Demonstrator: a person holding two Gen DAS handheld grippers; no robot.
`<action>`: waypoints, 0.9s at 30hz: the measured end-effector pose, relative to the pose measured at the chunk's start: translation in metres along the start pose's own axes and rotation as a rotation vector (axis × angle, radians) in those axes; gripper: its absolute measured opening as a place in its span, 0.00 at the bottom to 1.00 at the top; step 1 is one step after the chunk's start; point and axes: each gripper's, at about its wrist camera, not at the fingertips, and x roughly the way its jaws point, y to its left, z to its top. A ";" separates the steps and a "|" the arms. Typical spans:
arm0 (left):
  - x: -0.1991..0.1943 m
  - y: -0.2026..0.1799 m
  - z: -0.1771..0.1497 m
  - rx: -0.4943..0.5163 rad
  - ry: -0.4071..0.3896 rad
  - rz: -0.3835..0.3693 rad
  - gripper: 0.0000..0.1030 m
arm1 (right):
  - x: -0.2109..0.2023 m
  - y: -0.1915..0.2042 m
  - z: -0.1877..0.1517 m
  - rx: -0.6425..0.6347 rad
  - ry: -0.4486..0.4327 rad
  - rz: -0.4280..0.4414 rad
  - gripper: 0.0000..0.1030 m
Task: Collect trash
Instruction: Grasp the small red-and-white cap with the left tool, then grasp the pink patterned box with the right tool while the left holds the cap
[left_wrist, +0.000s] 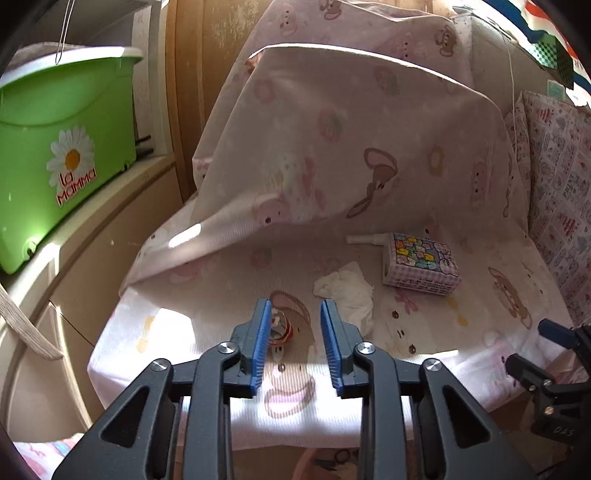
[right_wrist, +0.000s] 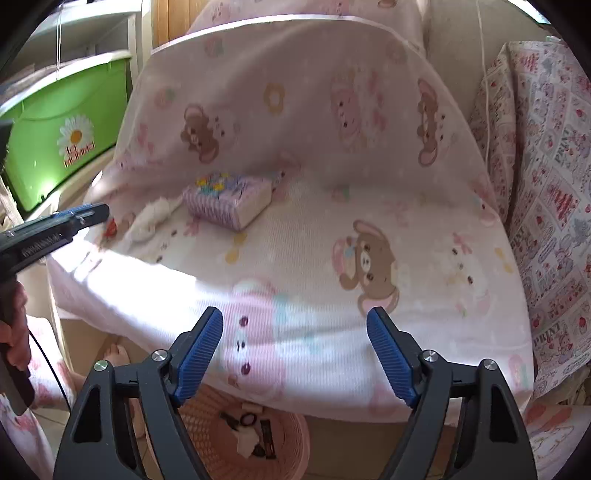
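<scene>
The left gripper (left_wrist: 295, 321) has its jaws partly drawn in but not pressing on anything. A small crumpled red-and-silver wrapper (left_wrist: 279, 328) lies on the pink blanket (left_wrist: 461, 314) just inside the left pad, at about eleven o'clock from the jaw gap, its shape too crushed to give a clear long axis. A crumpled white tissue (left_wrist: 349, 290) lies near at one o'clock, stretching roughly from eleven to five. The patterned tissue box (left_wrist: 421, 264) sits beyond at two o'clock. The right gripper (right_wrist: 295, 350) stands wide apart and empty over the blanket's front edge, with the pink wicker basket (right_wrist: 291, 435) below at six o'clock. The left hand is plainly nearer the wrapper
</scene>
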 end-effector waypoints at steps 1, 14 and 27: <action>0.000 -0.003 0.000 0.021 -0.030 0.035 0.47 | -0.002 -0.001 0.002 0.002 -0.016 0.000 0.78; 0.036 0.011 -0.006 -0.060 0.084 0.035 0.11 | -0.003 0.002 0.001 -0.026 -0.057 -0.015 0.75; 0.000 0.001 0.000 -0.032 -0.008 0.024 0.11 | -0.008 -0.002 0.018 0.054 -0.120 0.047 0.87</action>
